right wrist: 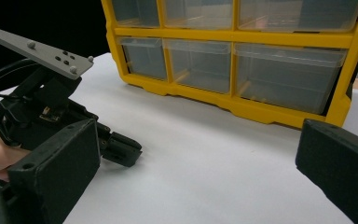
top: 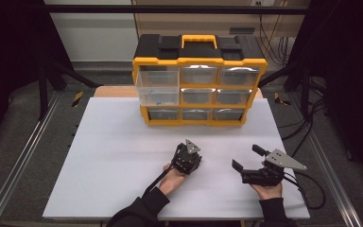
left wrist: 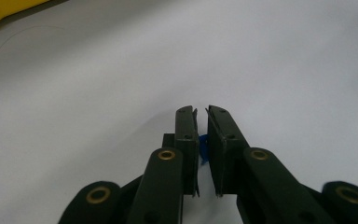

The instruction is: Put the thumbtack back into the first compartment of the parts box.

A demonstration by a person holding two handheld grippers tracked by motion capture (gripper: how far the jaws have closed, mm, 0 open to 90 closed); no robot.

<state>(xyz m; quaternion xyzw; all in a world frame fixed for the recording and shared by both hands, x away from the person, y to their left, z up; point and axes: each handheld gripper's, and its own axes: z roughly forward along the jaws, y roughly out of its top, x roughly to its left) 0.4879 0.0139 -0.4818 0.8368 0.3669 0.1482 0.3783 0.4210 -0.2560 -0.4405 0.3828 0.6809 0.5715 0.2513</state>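
My left gripper (left wrist: 201,109) points down at the white table (top: 113,156), near its front middle. Its jaws stand almost together, pinching a small blue piece (left wrist: 203,145) whose shape I cannot make out. From above, the left gripper (top: 186,161) sits in a hand, its fingertips hidden under its body. The right gripper view has this left gripper (right wrist: 123,150) at its left, tips on the tabletop. My right gripper (top: 249,157) lies low at the front right, jaws wide apart with nothing between them (right wrist: 196,186).
A yellow and black drawer organizer (top: 198,85) with clear drawers stands at the back of the table, also close ahead as the organizer (right wrist: 233,60). Its top-left drawer (top: 158,87) is pulled out. Dark frame posts flank the table.
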